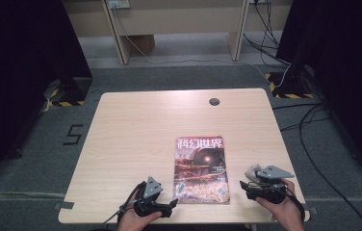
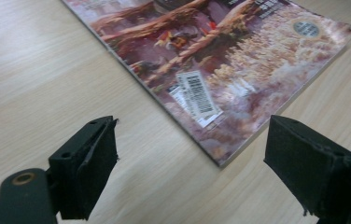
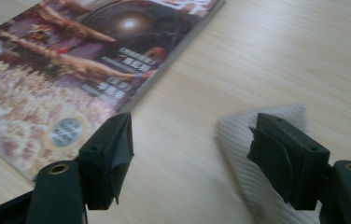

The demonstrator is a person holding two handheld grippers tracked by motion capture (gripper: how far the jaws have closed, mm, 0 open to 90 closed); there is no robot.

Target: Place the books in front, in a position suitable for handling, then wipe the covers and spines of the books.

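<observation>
Glossy and closed, the magazine (image 1: 201,169) lies flat on the pale wooden table (image 1: 135,130), near its front edge, cover up. Left gripper (image 1: 174,202) hovers just beside the magazine's near left corner, its jaws standing wide apart with nothing between them; seen from its own camera, that corner and the barcode sticker (image 2: 195,95) lie just ahead of the jaws. Right gripper (image 1: 242,185) sits off the magazine's right edge, a little apart from it, jaws likewise spread and empty, above a white ribbed cloth (image 3: 257,154) on the table.
</observation>
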